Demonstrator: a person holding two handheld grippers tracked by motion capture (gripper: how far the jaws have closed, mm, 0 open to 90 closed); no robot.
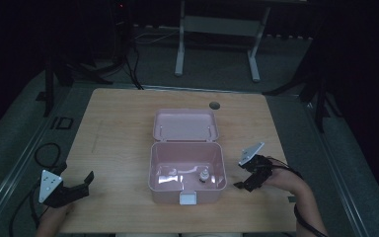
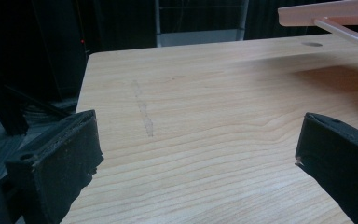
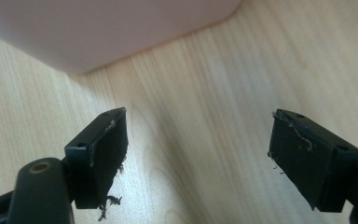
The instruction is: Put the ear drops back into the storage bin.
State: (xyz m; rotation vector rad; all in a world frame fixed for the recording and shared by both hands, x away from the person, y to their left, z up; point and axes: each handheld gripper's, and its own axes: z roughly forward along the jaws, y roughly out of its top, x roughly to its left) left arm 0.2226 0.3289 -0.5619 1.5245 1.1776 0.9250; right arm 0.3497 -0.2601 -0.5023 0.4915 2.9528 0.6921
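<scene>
- Right gripper (image 1: 240, 185): jaws spread wide, nothing between them; low over the table (image 1: 118, 128), just beside the box's right wall.
- Left gripper (image 1: 90, 177): jaws wide apart, empty; near the table's front left corner, well apart from the box.
- Pink box (image 1: 187, 168): mid-table, hinged lid (image 1: 185, 124) laid open behind it.
- Contents: one small knobbed object (image 1: 204, 175), front right of the box floor; kind cannot be told.

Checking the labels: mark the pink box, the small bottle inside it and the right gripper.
pink box (image 1: 187, 191), high view, on its front wall.
small bottle (image 1: 204, 176), high view, on its body.
right gripper (image 1: 242, 185), high view, between its open jaw tips.
</scene>
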